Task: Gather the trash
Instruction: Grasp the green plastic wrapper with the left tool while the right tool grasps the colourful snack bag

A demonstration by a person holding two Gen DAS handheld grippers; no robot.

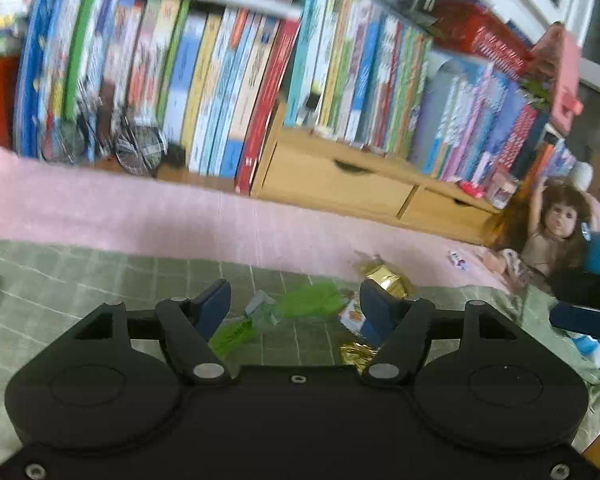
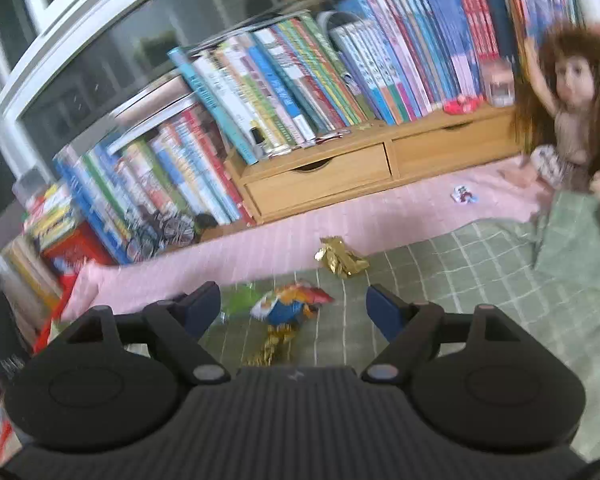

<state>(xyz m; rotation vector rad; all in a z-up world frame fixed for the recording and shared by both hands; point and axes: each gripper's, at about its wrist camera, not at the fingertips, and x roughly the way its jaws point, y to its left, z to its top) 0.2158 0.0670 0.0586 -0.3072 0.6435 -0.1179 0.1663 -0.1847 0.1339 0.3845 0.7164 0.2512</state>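
Several wrappers lie on a green checked cloth (image 1: 80, 280). In the left wrist view my left gripper (image 1: 294, 304) is open over a green wrapper (image 1: 312, 300), with a second green wrapper (image 1: 232, 336) nearer. A gold foil wrapper (image 1: 384, 276) lies just beyond its right finger, and another gold scrap (image 1: 356, 354) sits below. In the right wrist view my right gripper (image 2: 294, 306) is open above a blue-and-orange snack wrapper (image 2: 288, 306). A gold foil wrapper (image 2: 340, 260) lies farther off, and a gold scrap (image 2: 272, 346) lies close in.
A pink blanket (image 1: 140, 208) borders the cloth. Behind it stand rows of books (image 1: 220, 80) and a wooden drawer unit (image 1: 340, 184). A doll (image 1: 556, 232) sits at the right. A small sticker (image 2: 465, 194) lies on the pink blanket. My right gripper's finger (image 1: 580, 318) shows at the left view's right edge.
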